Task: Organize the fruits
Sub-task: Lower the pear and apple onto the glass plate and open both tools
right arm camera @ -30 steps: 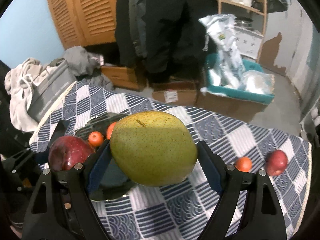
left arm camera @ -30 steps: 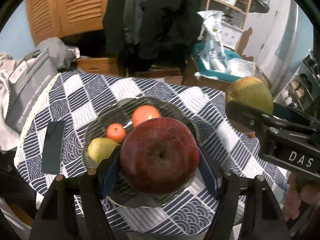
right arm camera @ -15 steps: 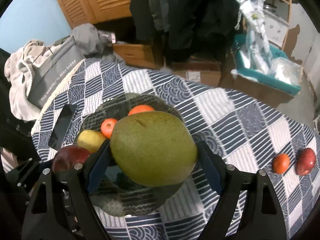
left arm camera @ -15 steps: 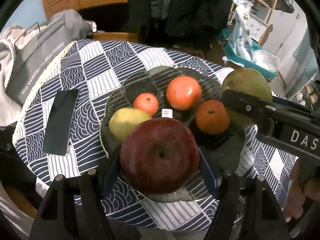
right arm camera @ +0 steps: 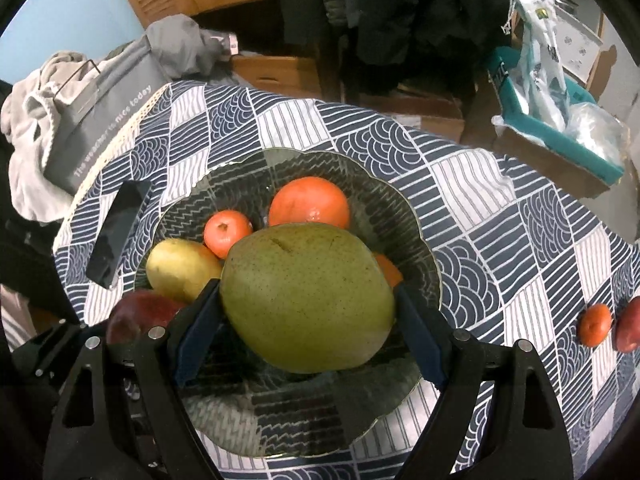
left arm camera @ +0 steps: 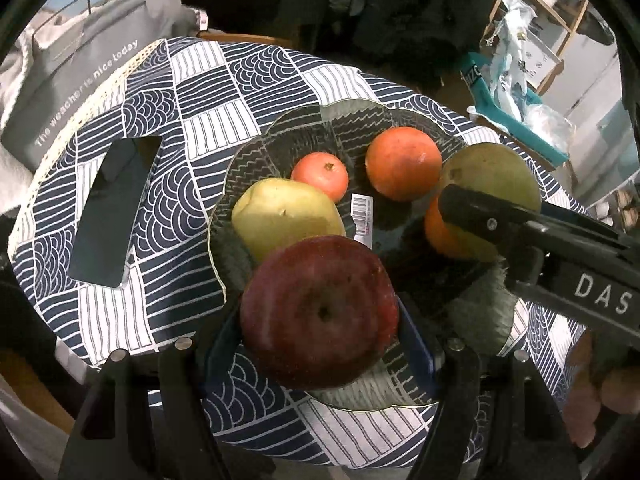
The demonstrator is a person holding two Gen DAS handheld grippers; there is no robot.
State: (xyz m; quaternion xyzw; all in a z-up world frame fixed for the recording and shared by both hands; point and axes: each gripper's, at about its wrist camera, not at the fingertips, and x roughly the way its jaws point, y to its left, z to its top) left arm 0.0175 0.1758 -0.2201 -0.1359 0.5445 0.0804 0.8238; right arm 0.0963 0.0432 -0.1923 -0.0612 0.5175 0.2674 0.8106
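On the bench [right arm camera: 472, 184], covered by a navy-and-white patterned cloth, items are noted from left to right. A grey bag [left arm camera: 68, 80] with white lettering rests at the far left edge. Just inside it a dark phone [left arm camera: 112, 208] lies flat on the cloth. A glass bowl [right arm camera: 416, 216] with a scalloped rim occupies the centre.

Bowl contents: a yellow pear [left arm camera: 280, 216] at the left, a small orange fruit [left arm camera: 320, 174] behind it, a larger orange [left arm camera: 402, 162] further right, and another orange [left arm camera: 438, 228] partly hidden near the right rim. A barcode label [left arm camera: 362, 214] lies on the bowl floor between them.

The left gripper [left arm camera: 320, 340] has its fingers clamped on a dark red apple [left arm camera: 320, 312], held over the near left part of the bowl, close in front of the yellow pear; contact with the bowl cannot be determined.

The right gripper [right arm camera: 308, 332] has its fingers clamped on a large green speckled pear [right arm camera: 308, 296], held over the bowl's centre-right, beside the partly hidden orange.

At the far right of the bench, well apart from the bowl, a small orange [right arm camera: 596, 324] and a red fruit [right arm camera: 628, 330] sit side by side on the cloth.
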